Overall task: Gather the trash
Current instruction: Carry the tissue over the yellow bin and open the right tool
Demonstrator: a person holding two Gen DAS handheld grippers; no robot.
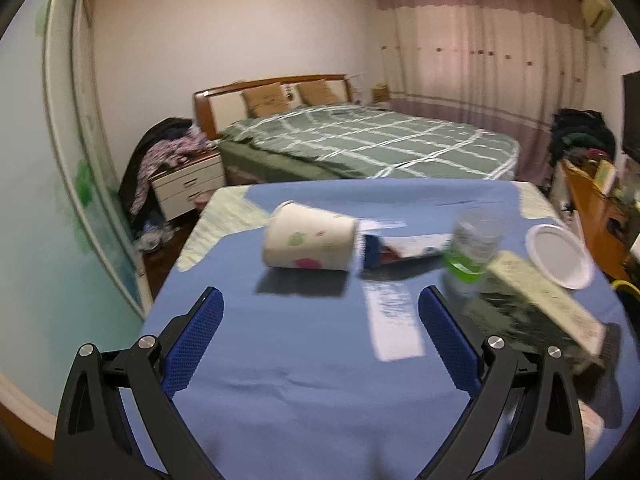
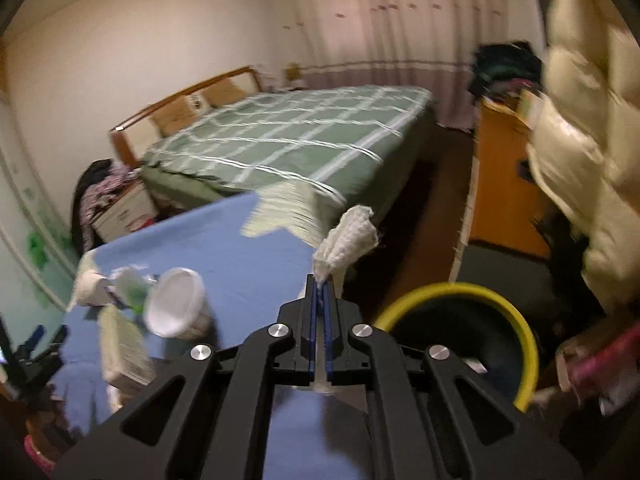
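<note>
Behind, a green checked bed (image 1: 360, 140) under pink curtains (image 1: 480, 52); in front, a blue-covered table (image 1: 300, 360) with a tipped paper cup (image 1: 308, 240), long axis level, mouth toward frame left, other litter blurred. Right of centre in the right wrist view, a yellow-rimmed bin (image 2: 520, 336), far side cut off by the right gripper (image 2: 319, 292). Clamped there, a crumpled tissue (image 2: 348, 236) slanting to upper right; left gripper (image 1: 320, 320) wide apart, empty.

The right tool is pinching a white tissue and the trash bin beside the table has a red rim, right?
Not quite. The right tool is pinching the white tissue, but the trash bin beside the table has a yellow rim, not red. The right wrist view shows it.
</note>
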